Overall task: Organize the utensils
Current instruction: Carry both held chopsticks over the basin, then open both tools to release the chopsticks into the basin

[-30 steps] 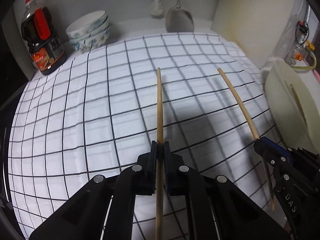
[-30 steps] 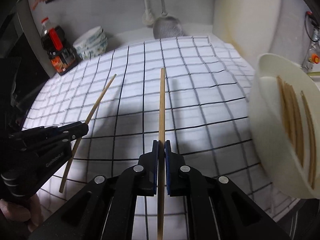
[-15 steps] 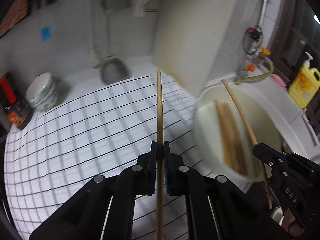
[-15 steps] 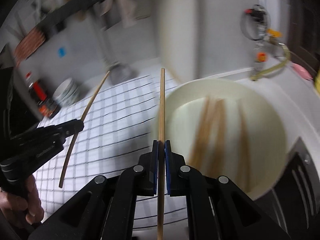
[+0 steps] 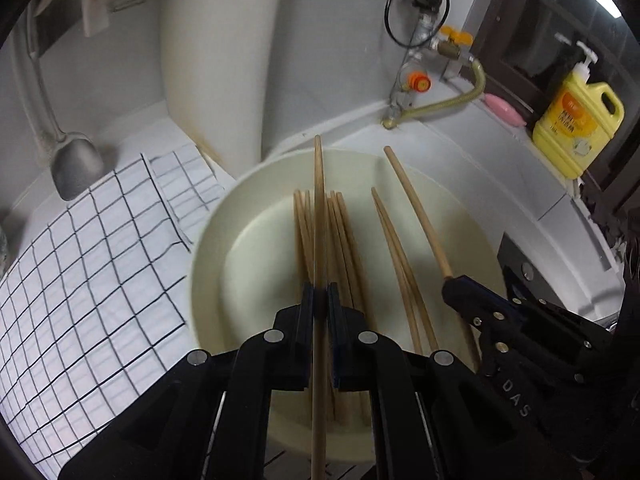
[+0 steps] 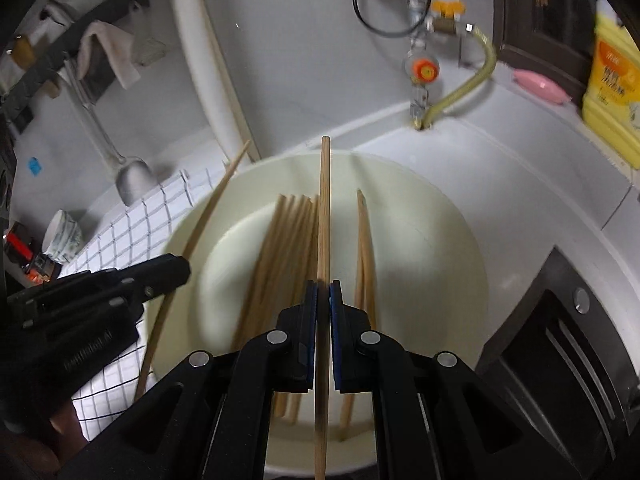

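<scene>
Two grippers over the sink area, each clamped on one wooden chopstick.

L gripper (image 5: pixel 320 306): jaws pinched tight on left chopstick (image 5: pixel 318 208), stick running straight up between the pads, tip over the far rim of the cream basin (image 5: pixel 208 240).

R gripper (image 6: pixel 323 306): same grip, jaws closed on right chopstick (image 6: pixel 325 208), tip past the basin's far rim. In the left wrist view this gripper shows at lower right with its stick slanting up-left over the basin.

Both held sticks hang above the basin, not touching the ones inside.

In the basin: loose chopsticks (image 5: pixel 344 240) lying lengthwise. One bundle at centre, approx 6–7, partly hidden behind the held sticks and blurred, so count unsure. A separate pair to the right of the bundle, tips together.

Basin sits beside a white cloth w/ black grid (image 5: pixel 80 264), which lies to its left.

Other items: 1 metal ladle (image 5: pixel 74 168) hanging at back left, 1 yellow detergent bottle (image 5: pixel 578 120) w/ pump at right, 1 pink soap (image 5: pixel 504 109) on the ledge, 1 tap w/ hose (image 5: pixel 440 46) on the back wall. Stack of bowls (image 6: pixel 64 236) far left in the right wrist view.
</scene>
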